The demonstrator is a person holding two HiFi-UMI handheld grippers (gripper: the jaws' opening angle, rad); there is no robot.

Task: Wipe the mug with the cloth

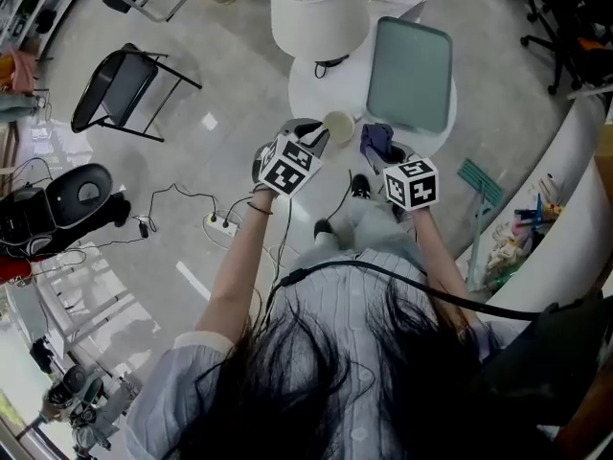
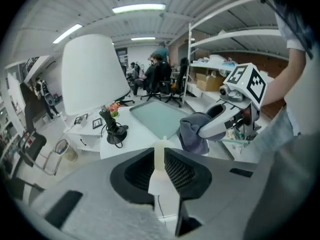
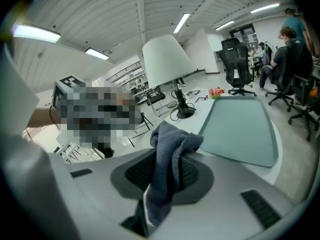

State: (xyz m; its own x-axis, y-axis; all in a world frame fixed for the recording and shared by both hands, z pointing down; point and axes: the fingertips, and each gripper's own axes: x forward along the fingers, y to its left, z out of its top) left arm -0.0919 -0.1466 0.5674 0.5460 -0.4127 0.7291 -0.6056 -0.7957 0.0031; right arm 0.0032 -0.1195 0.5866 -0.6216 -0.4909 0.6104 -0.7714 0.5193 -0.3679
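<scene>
Right tool (image 3: 165, 179) with cloth (image 3: 172, 144), white table (image 1: 306, 96), grey floor (image 1: 192, 161)

shirt (image 1: 374, 281): pale blue, thin stripes, short sleeves
hair (image 1: 383, 381): long, dark
cable (image 1: 431, 293): black
left claw (image 2: 159, 159), right claw (image 3: 162, 174): grey, black ribbed lining

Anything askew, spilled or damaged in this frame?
Nothing stands out. The left hand-held gripper is shut on the mug, the right hand-held gripper on the bunched cloth; no spill or damage shows.
</scene>
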